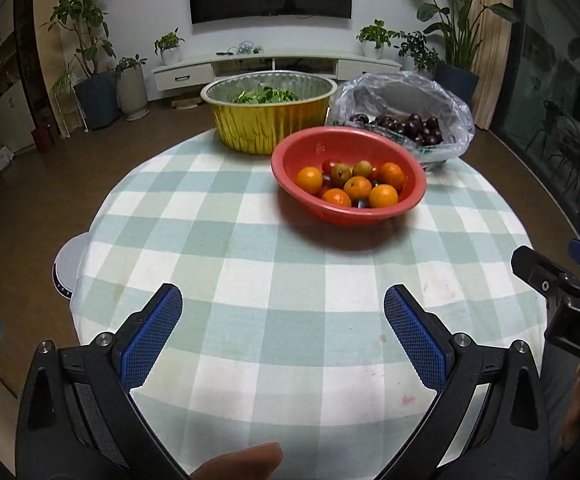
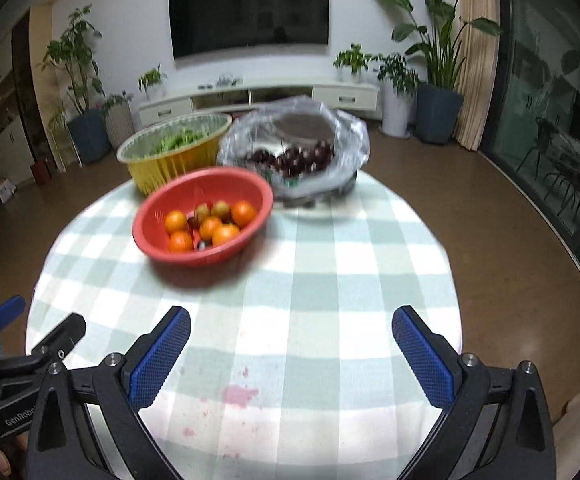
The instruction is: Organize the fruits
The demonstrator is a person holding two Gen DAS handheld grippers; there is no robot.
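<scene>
I am viewing one round table [image 1: 249, 240] bearing one gold tub [image 1: 265, 114] of greens, one red bowl [image 1: 302, 200] and one plastic bag [image 1: 442, 100] of dark fruit. Five oranges [image 1: 309, 179] are showing; smaller fruits are lying half-hidden. I am holding the left gripper [image 1: 283, 312] and right gripper [image 2: 291, 334] spread, empty.
</scene>
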